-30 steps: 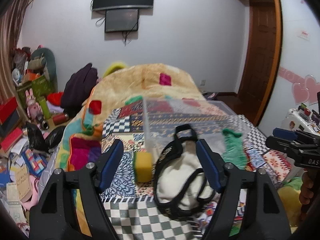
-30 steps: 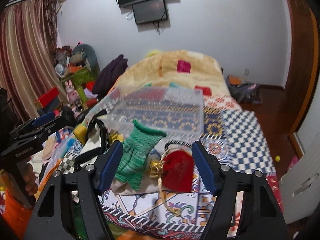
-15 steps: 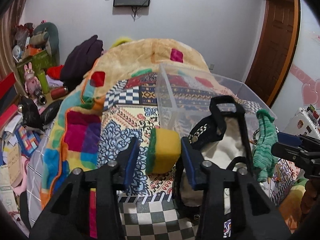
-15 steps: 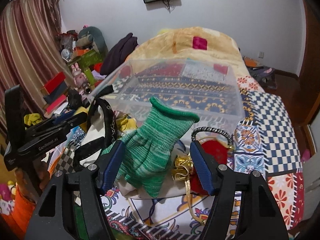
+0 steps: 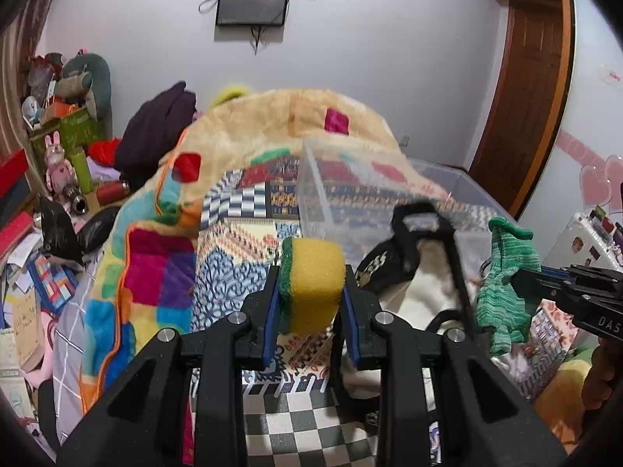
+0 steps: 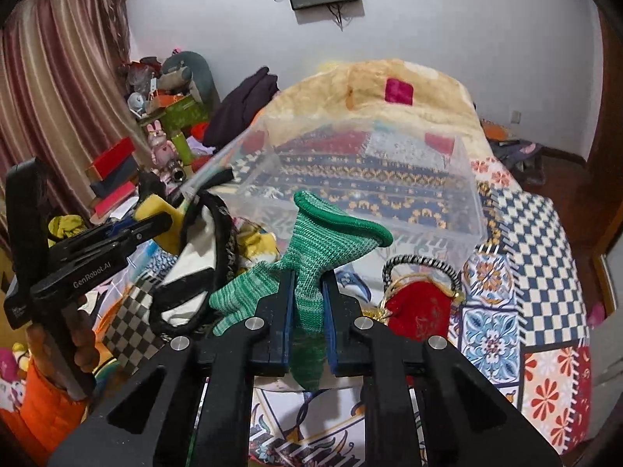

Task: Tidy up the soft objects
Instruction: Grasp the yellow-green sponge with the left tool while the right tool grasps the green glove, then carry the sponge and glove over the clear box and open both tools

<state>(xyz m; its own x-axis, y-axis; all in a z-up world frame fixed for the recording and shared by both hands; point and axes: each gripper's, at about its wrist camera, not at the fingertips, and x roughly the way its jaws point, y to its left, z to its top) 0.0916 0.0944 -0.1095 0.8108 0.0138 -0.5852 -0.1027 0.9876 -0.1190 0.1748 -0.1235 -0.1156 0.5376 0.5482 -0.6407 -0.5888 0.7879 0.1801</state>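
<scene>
A yellow sponge with a green scouring side sits between the blue pads of my left gripper; its jaws are closing and the pads press the sponge's sides, holding it above the quilt. My right gripper is shut on a green knitted glove, whose cuff flares above the pads while its fingers hang to the left. In the left wrist view the glove dangles from the right gripper at the right edge. Just beyond both stands a clear plastic box on the bed.
A white bag with black straps lies between the grippers, and a red pouch with a striped handle lies to its right. The patchwork quilt covers the bed. Boxes, toys and clutter crowd the floor on the left.
Both grippers went from open to closed: the left on the sponge, the right on the green glove. Both dropped a little toward the bed, and the sponge now sits off the quilt.
</scene>
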